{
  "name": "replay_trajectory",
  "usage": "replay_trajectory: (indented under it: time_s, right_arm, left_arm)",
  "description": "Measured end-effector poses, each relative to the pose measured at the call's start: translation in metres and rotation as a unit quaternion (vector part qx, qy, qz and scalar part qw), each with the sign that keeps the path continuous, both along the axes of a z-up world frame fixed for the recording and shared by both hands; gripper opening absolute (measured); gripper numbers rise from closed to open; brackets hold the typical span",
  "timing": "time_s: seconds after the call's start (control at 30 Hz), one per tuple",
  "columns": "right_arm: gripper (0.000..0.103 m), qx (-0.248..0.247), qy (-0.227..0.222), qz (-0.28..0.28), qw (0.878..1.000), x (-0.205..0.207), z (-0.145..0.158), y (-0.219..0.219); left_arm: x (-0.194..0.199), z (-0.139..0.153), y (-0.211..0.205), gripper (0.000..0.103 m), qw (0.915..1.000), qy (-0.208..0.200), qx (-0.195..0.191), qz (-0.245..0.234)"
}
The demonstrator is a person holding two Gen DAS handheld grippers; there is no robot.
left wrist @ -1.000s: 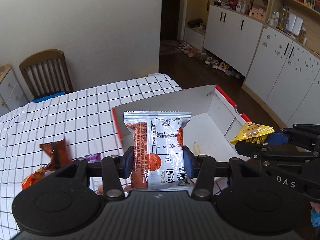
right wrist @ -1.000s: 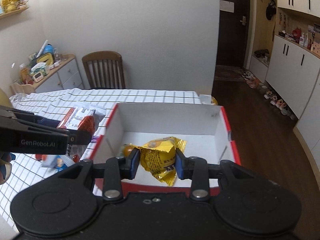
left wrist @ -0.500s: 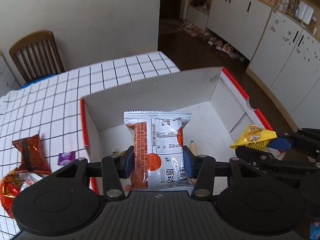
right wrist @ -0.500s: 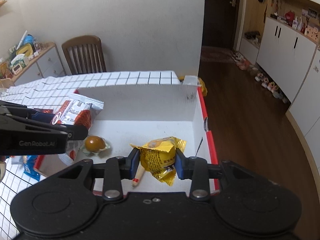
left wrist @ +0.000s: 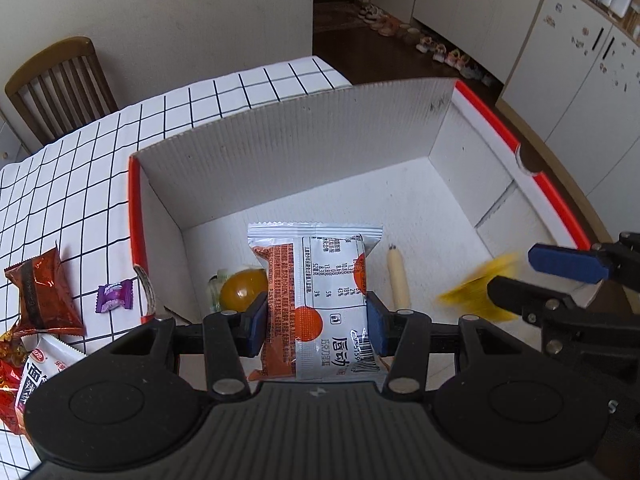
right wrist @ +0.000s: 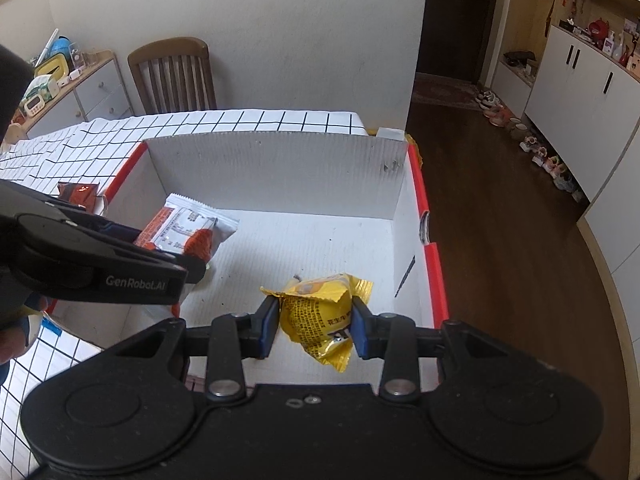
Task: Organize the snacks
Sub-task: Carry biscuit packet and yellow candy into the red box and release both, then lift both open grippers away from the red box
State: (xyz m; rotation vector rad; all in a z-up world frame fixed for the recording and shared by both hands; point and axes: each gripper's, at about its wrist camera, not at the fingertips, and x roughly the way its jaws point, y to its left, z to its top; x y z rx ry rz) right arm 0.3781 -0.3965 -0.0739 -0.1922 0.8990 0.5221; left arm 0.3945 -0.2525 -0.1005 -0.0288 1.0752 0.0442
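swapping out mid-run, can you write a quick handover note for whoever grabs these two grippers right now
Left gripper: jaws shut on the silver and orange packet, held over the cardboard box.
Right gripper: jaws shut on the yellow packet, also over the box.
Already in the box: a round amber snack and a pale stick.
Still on the table, left of the box: a red-brown packet, a purple candy, and a red and white packet.
Left to do: drop both held packets in, then collect the rest.

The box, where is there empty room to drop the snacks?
The box floor is bare along its back wall and right of the sausage stick. The front-left corner is crowded: a wrapped egg lies there.
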Motion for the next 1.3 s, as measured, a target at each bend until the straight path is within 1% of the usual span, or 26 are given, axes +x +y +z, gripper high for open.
replay_trajectory:
  time_s: [0.17, 0.27, 0.33, 0.37, 0.4, 0.6, 0.8, 0.97, 1.13, 1.2, 1.3]
  right_arm:
    - [0.037, 0.002, 0.009, -0.009, 1.0, 0.003, -0.003, -0.002]
    - [0.039, 0.0, 0.008, -0.009, 1.0, 0.002, -0.001, -0.003]
    - [0.041, 0.001, 0.007, -0.007, 1.0, 0.0, 0.0, -0.004]
    - [0.043, 0.001, 0.006, -0.007, 1.0, -0.001, 0.001, -0.005]
    - [0.044, 0.002, 0.004, -0.007, 1.0, -0.003, 0.002, -0.006]
    - [0.051, 0.008, -0.006, -0.004, 1.0, -0.012, 0.01, -0.008]
    - [0.06, 0.017, -0.019, 0.004, 1.0, -0.025, 0.022, -0.012]
    - [0.063, 0.03, -0.029, 0.008, 0.999, -0.034, 0.035, -0.016]
    - [0.064, 0.042, -0.039, 0.008, 0.998, -0.043, 0.049, -0.017]
    - [0.067, 0.049, -0.043, 0.009, 0.998, -0.047, 0.055, -0.018]
    - [0.069, 0.056, -0.05, 0.012, 0.997, -0.056, 0.063, -0.016]
  left_arm:
    - [-0.001, -0.006, -0.003, 0.048, 0.9999, 0.009, 0.004, -0.005]
    - [-0.005, -0.005, -0.003, 0.05, 0.9999, 0.006, 0.007, -0.009]
    - [-0.007, -0.002, -0.004, 0.057, 0.9999, -0.001, 0.008, -0.009]
    - [-0.009, 0.0, -0.004, 0.062, 0.9999, -0.006, 0.008, -0.008]
    - [-0.011, 0.003, -0.004, 0.063, 0.9999, -0.012, 0.009, -0.008]
    - [-0.026, 0.018, -0.005, 0.063, 0.9993, -0.031, 0.019, -0.011]
    - [-0.044, 0.037, -0.003, 0.063, 0.9983, -0.054, 0.018, -0.01]
    - [-0.062, 0.055, -0.001, 0.063, 0.9967, -0.077, 0.019, -0.013]
    - [-0.082, 0.074, 0.0, 0.063, 0.9937, -0.108, 0.023, -0.018]
    - [-0.09, 0.082, 0.002, 0.063, 0.9925, -0.119, 0.023, -0.021]
    - [-0.103, 0.091, 0.005, 0.064, 0.9906, -0.133, 0.02, -0.025]
